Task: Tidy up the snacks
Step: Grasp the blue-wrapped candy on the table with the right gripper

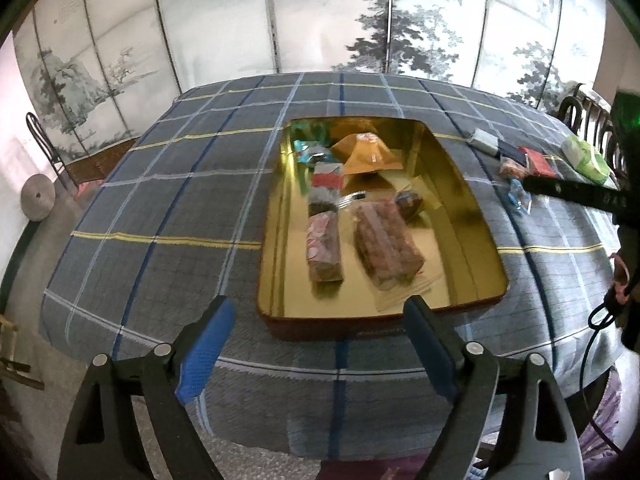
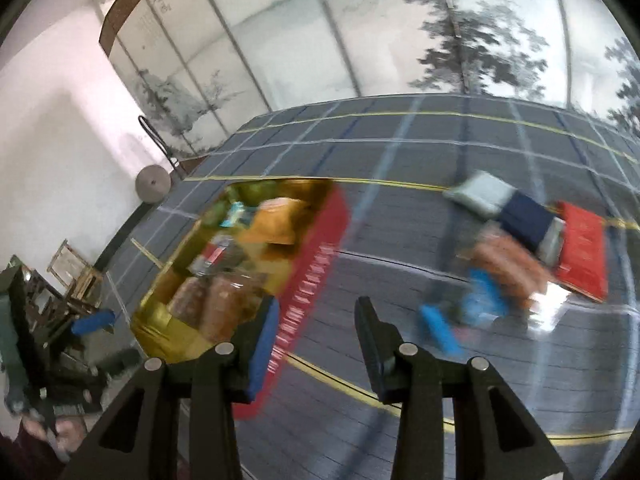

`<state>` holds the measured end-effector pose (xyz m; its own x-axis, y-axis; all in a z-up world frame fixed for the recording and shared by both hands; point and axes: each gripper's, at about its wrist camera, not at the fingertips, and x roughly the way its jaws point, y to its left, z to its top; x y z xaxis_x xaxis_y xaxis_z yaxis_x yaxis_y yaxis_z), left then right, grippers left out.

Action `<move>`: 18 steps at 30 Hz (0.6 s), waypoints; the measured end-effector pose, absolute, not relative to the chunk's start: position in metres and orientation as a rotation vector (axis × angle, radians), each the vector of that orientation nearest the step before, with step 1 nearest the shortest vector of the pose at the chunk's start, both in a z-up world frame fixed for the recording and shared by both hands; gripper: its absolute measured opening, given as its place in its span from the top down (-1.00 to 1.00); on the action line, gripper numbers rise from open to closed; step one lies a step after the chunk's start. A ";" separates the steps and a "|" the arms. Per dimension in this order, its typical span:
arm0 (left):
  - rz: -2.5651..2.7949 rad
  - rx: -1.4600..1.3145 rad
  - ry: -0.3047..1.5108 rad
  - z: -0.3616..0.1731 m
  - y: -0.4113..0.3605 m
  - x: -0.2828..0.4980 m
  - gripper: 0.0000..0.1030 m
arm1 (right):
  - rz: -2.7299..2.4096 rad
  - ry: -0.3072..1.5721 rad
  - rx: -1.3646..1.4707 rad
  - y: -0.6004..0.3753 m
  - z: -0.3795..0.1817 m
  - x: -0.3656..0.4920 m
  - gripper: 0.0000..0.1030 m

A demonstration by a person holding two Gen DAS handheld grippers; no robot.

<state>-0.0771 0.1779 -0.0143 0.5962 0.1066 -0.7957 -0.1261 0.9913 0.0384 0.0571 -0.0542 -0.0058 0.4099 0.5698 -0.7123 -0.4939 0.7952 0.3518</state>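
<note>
Gold tin (image 1: 472, 216) ahead of empty left fingers (image 1: 208, 340).

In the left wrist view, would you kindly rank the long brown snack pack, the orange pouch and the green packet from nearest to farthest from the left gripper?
1. Long brown snack pack: in the tin's near half, just ahead of the left gripper.
2. Orange pouch: at the tin's far end.
3. Green packet: out on the cloth, far right.

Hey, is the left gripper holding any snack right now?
No, the left gripper is wide open with nothing between its fingers, hovering before the gold tin.
</note>
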 end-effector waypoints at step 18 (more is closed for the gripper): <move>0.066 0.046 0.954 -0.019 0.139 -0.058 -0.66 | 0.394 1.097 0.294 -0.098 -0.066 0.116 0.07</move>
